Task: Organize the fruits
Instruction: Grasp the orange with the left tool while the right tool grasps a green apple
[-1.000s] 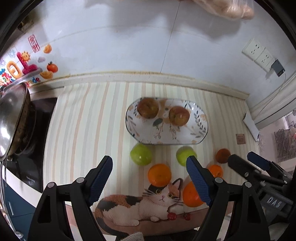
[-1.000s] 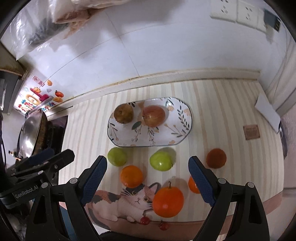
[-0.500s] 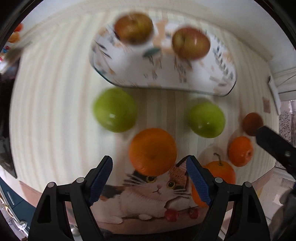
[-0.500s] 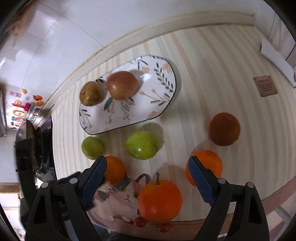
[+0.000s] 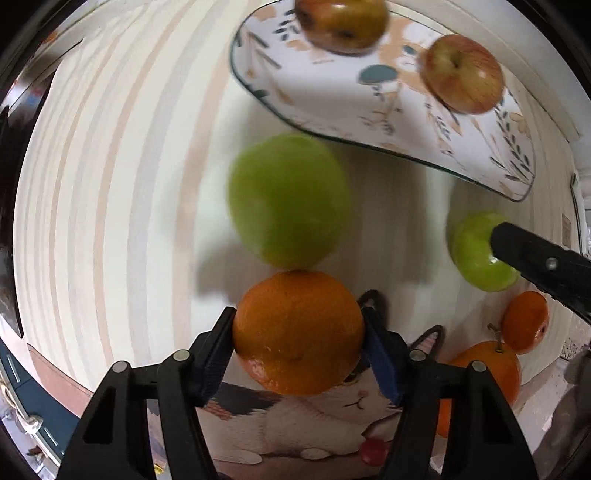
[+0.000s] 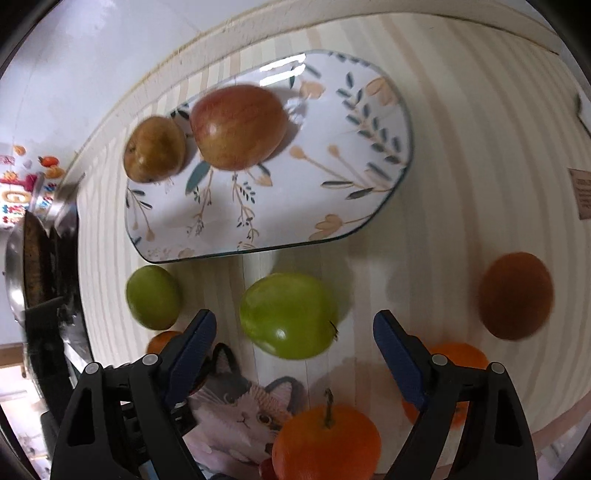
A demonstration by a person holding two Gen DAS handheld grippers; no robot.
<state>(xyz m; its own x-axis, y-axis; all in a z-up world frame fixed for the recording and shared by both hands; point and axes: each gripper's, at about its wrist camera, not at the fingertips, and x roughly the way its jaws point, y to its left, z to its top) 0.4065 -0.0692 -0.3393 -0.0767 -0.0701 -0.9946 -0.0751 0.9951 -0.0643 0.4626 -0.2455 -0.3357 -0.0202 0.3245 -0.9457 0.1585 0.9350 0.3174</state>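
My left gripper (image 5: 298,339) is shut on an orange (image 5: 298,332) low over the cat-print mat (image 5: 295,424). A green apple (image 5: 288,199) lies just beyond it, a second green apple (image 5: 476,254) to the right. The floral plate (image 5: 406,122) holds a brown pear (image 5: 343,22) and a red apple (image 5: 463,74). My right gripper (image 6: 293,334) is open, its fingers either side of a green apple (image 6: 290,315). In the right wrist view the plate (image 6: 332,192) holds the red apple (image 6: 238,125) and pear (image 6: 153,149).
Other fruit on the striped counter: a stemmed orange (image 6: 327,443), an orange (image 6: 458,362) behind the right finger, a dark brownish fruit (image 6: 515,295), a small green apple (image 6: 152,297). A pan and stove (image 6: 33,266) stand at the left. The wall runs behind the plate.
Both grippers have dropped toward the counter. My left gripper has closed on the orange. My right gripper has moved in around the green apple and stays open.
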